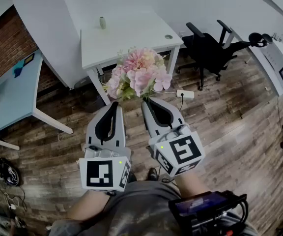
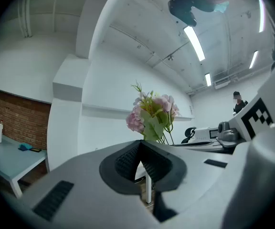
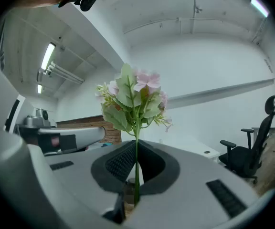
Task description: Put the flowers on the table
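A bunch of pink flowers (image 1: 139, 73) with green leaves stands upright over the floor, just in front of the white table (image 1: 131, 45). My right gripper (image 1: 147, 102) is shut on its thin green stem (image 3: 136, 168); in the right gripper view the blooms (image 3: 133, 95) rise above that gripper (image 3: 136, 146). Beside it on the left, my left gripper (image 1: 115, 104) is shut with nothing between its fingers. In the left gripper view the jaw tips (image 2: 140, 146) meet, and the flowers (image 2: 153, 112) show just beyond and to the right.
A small pale vase (image 1: 102, 22) stands at the white table's far edge. A black office chair (image 1: 209, 47) is to the right, a light blue table (image 1: 14, 90) to the left. A white power strip (image 1: 185, 94) lies on the wooden floor.
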The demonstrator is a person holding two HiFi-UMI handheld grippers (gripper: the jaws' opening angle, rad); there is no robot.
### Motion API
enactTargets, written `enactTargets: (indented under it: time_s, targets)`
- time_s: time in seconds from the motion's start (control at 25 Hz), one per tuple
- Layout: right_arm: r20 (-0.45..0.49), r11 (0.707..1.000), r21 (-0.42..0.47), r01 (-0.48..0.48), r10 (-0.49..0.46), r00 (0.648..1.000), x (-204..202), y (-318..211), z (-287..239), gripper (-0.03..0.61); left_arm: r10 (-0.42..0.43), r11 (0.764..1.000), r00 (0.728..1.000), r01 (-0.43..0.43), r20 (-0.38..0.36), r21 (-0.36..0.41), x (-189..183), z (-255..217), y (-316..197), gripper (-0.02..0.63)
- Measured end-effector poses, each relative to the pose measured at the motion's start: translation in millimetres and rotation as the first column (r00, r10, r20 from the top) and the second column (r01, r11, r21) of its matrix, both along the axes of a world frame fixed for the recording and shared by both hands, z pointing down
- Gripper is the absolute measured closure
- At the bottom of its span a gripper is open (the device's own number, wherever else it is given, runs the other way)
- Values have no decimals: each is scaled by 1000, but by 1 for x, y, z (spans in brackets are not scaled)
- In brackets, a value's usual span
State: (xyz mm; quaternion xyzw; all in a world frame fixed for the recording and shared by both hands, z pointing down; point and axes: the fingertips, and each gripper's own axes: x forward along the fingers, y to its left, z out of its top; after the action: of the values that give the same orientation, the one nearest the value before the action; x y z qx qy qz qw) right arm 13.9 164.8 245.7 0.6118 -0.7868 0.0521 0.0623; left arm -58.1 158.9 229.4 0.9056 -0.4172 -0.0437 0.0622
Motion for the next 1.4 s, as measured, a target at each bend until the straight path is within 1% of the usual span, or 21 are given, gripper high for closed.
enactTargets:
  time_s: [0.6, 0.76, 1.12, 1.28, 1.4]
  targets:
    - [15, 1000, -4, 5, -5, 1000, 6, -6, 11, 565, 12, 1000, 1000, -12, 15, -6, 10, 10, -4, 606]
    - [50, 1000, -7, 14, -13, 999, 8, -9, 15, 565, 10, 1000, 1000, -10, 9, -1, 11, 14, -5, 606]
    - [65, 999, -17, 52, -50, 997, 8, -11, 23, 565, -28, 999, 999, 28, 18, -19, 9, 27, 1, 606]
    - [76, 997, -34, 69, -67, 995, 16, -15, 32, 565, -56, 997, 998, 56, 18, -44, 13, 36, -6, 606]
    - [73, 996, -44, 79, -75, 994, 13, -23, 41, 565, -56, 996, 998, 57, 12, -63, 12, 49, -15, 606]
